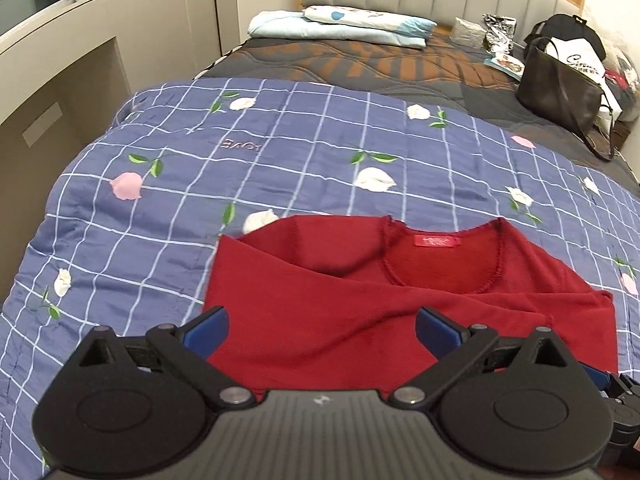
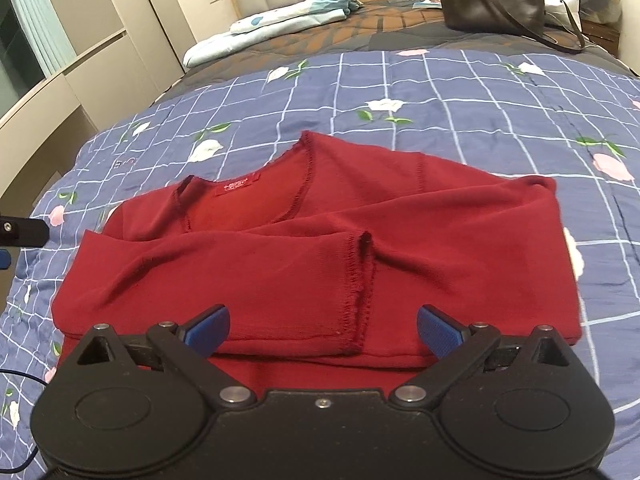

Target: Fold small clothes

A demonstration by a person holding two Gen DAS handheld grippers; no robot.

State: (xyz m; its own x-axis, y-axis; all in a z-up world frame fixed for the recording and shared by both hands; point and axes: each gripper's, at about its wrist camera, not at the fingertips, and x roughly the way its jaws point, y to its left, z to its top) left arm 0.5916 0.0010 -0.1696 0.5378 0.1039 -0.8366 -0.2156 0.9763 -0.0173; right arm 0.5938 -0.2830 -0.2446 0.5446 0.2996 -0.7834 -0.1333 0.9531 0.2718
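Dark red knit, a small top (image 2: 320, 248) spread on a blue checked quilt (image 2: 480, 92) printed with flowers, collar and label on the far side, both sleeves already laid across the chest, one cuff ending just ahead of the gap between the right gripper (image 2: 323, 326) fingers. Both pairs of blue pads spread wide with nothing between them: left gripper (image 1: 322, 330) hovering over the near left part of the top, fabric showing in the gap but not pinched; right gripper likewise above the near hem, apart from the cloth as far as can be told. Judged stage: sleeves in, body fold to come. To do that well: lower each pair of fingers to the hem directly beneath, one pad slid under all layers and one on top, so the loose cuff ahead of the right fingers is not dragged; close firmly; lift both corners level and together; carry them forward toward the collar beyond the fingertips; lay down edge to edge, then release. Risk: sleeves sliding out of place if only the top layer is caught.
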